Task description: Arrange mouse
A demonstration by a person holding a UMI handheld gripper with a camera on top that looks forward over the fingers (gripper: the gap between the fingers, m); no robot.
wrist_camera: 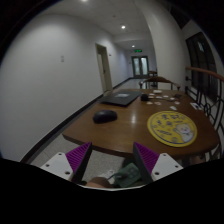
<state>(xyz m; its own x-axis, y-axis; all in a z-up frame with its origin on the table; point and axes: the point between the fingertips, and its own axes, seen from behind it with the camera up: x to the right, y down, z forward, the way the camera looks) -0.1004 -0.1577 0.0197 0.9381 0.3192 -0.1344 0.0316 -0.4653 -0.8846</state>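
A dark mouse [105, 116] lies on the left part of a long wooden table [125, 130], beyond my fingers. A round yellow mouse mat [172, 127] with printed figures lies on the table to the mouse's right, apart from it. My gripper [112, 160] is held short of the table's near edge, above the floor. Its purple pads [79, 158] stand wide apart, so it is open and grips nothing. Low between the fingers a greenish thing [126, 176] and part of a hand show; I cannot tell what the thing is.
A flat dark laptop-like thing [122, 98] lies farther along the table, with small items [152, 97] beyond it. Chairs [205, 100] stand along the table's right side. A corridor with white walls and a door [104, 68] runs ahead on the left.
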